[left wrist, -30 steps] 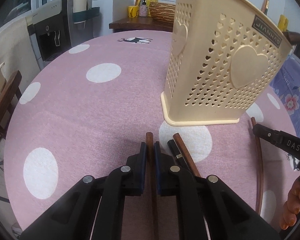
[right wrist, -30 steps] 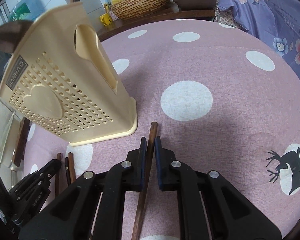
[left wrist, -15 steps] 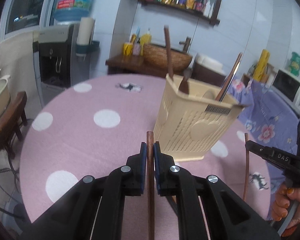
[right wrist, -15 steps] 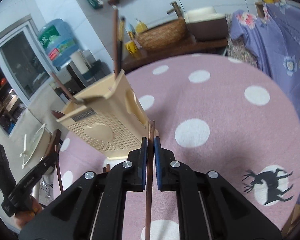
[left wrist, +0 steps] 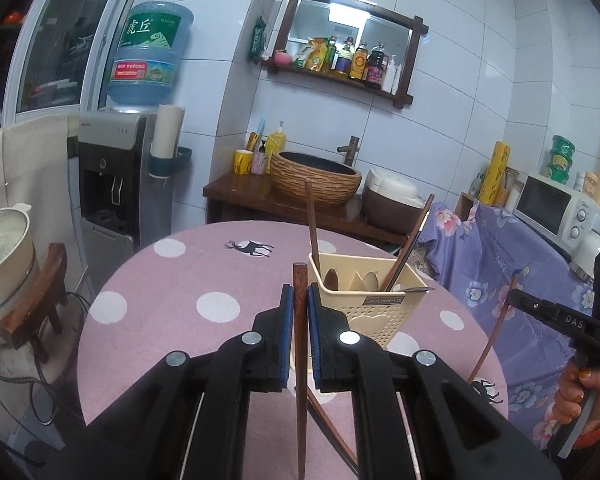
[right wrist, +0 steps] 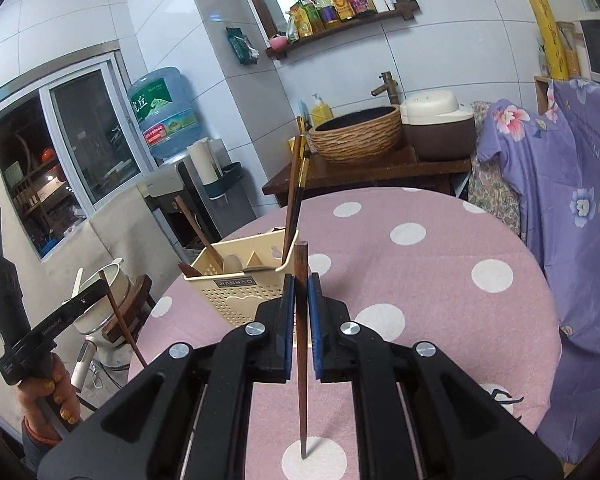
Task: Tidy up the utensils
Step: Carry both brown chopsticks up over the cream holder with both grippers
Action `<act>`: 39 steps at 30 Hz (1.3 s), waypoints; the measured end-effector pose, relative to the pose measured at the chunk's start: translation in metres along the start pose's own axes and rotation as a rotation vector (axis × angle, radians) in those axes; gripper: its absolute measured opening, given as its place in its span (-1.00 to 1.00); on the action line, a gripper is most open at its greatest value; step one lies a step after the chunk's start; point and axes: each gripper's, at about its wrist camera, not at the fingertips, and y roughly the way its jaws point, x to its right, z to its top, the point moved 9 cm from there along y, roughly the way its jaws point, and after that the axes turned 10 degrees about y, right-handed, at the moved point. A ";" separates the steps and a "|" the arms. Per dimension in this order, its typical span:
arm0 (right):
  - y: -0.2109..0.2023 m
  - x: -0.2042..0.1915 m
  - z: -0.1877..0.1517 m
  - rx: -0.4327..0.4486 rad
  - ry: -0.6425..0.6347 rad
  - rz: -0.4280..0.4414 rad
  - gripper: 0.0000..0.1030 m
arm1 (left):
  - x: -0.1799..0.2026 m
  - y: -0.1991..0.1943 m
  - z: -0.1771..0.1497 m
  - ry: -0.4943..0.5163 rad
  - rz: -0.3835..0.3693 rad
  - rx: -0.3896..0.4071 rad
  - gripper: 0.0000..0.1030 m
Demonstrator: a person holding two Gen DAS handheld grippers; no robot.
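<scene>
A cream perforated utensil basket (left wrist: pixel 374 312) stands on the round pink polka-dot table (left wrist: pixel 180 280) and holds chopsticks and spoons; it also shows in the right wrist view (right wrist: pixel 240 296). My left gripper (left wrist: pixel 299 300) is shut on a brown wooden chopstick (left wrist: pixel 300 360), held high above the table, near side of the basket. My right gripper (right wrist: pixel 301 292) is shut on another brown chopstick (right wrist: pixel 302 352), also lifted, right of the basket. Each gripper shows in the other's view, the right one (left wrist: pixel 556 312) and the left one (right wrist: pixel 60 320). More chopsticks (left wrist: pixel 332 428) lie on the table below.
A water dispenser (left wrist: pixel 116 184) stands at the left, a wooden counter with a woven basin (left wrist: pixel 316 176) and rice cooker (left wrist: pixel 392 200) behind the table. A purple floral cloth (left wrist: pixel 500 272) covers furniture at the right. A pot on a stool (left wrist: pixel 4 264) is at the far left.
Both grippers have risen from the table, each carrying its chopstick. The basket now looks smaller and lower, and the room's walls and shelf have come into view.
</scene>
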 end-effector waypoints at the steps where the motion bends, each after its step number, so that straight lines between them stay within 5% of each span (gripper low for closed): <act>1: -0.001 -0.001 0.002 0.002 -0.003 0.002 -0.85 | -0.001 -0.001 0.001 0.000 0.000 0.001 -0.84; 20: -0.012 -0.012 0.026 -0.001 -0.030 0.018 -0.85 | -0.012 -0.016 0.024 0.006 0.022 0.055 -0.84; 39: -0.028 -0.086 0.175 0.176 -0.072 0.034 -0.85 | -0.013 -0.029 0.176 -0.001 0.083 0.246 -0.84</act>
